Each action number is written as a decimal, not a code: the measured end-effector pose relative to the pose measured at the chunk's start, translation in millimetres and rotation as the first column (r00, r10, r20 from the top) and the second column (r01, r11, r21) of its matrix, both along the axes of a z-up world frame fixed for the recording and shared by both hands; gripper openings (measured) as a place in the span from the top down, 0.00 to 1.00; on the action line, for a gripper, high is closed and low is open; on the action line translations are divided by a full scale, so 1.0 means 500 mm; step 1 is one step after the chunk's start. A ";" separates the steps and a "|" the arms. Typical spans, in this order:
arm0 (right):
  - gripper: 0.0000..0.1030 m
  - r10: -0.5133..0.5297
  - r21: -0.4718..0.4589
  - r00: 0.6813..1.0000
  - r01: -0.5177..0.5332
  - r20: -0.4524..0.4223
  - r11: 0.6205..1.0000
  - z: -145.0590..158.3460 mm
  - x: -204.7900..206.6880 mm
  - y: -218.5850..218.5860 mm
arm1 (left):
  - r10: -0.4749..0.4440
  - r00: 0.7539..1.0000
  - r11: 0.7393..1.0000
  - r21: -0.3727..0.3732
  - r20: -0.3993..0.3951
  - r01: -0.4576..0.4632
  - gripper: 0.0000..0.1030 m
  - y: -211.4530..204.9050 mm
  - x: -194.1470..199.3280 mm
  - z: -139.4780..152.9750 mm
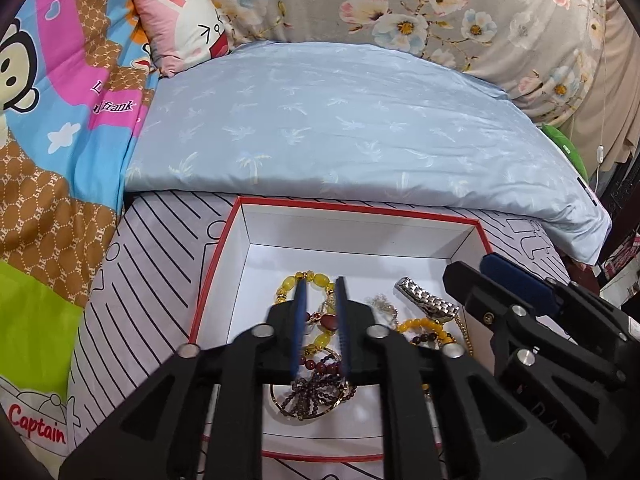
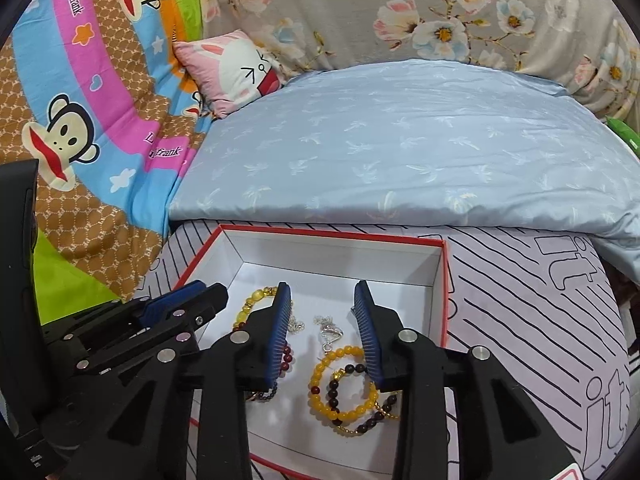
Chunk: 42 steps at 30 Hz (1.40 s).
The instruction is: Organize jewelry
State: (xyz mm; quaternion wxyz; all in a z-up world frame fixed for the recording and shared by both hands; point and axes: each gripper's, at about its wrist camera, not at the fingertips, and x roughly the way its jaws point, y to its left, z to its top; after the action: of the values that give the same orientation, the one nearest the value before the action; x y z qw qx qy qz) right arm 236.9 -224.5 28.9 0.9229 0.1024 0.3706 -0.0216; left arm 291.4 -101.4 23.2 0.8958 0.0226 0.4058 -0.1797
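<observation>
A red-rimmed white box [image 1: 404, 236] [image 2: 444, 280] lies on the bed and holds the jewelry. In it lie a yellow bead bracelet [image 1: 308, 280], a silver watch [image 1: 428, 300], dark purple beads [image 1: 312, 396] and a yellow and dark bead bracelet [image 2: 340, 388] next to a silver pendant chain [image 2: 330, 334]. My left gripper [image 1: 320, 284] hangs over the box, jaws a little apart and empty. My right gripper [image 2: 322, 292] is open over the bracelet and chain, holding nothing. Each gripper shows in the other's view, the right one [image 1: 500, 268] and the left one [image 2: 200, 288].
The box sits on a striped sheet [image 2: 540, 320]. A light blue pillow [image 1: 340, 128] lies just behind it. A cartoon quilt [image 1: 48, 160] is at the left, with a small pink cushion [image 1: 180, 28] and a floral cover [image 1: 480, 12] behind.
</observation>
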 end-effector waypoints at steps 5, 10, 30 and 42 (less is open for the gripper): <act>0.65 -0.011 -0.010 1.000 0.011 -0.003 1.000 0.000 -0.010 0.001 | 0.002 1.000 1.000 0.008 0.001 -0.003 0.85 0.002 -0.007 -0.001; 0.63 -0.018 -0.010 1.000 0.018 -0.003 1.000 0.005 -0.018 0.002 | 0.008 1.000 1.000 0.017 0.015 -0.009 0.85 0.003 -0.017 0.009; 0.46 -0.045 -0.060 0.999 0.047 0.030 0.997 0.042 -0.144 0.042 | 0.044 0.998 0.999 0.013 0.034 -0.045 0.85 0.053 -0.113 0.049; 0.38 -0.098 -0.050 0.995 0.099 0.017 0.994 0.033 -0.207 0.046 | 0.099 0.993 0.994 0.045 0.062 -0.102 0.47 0.081 -0.173 0.058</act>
State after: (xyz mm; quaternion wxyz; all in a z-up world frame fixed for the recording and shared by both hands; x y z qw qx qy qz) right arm 133.2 -201.7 45.5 0.9257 0.0973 0.3577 -0.0756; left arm 204.9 -61.1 52.3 0.9147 0.0288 0.3836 -0.1239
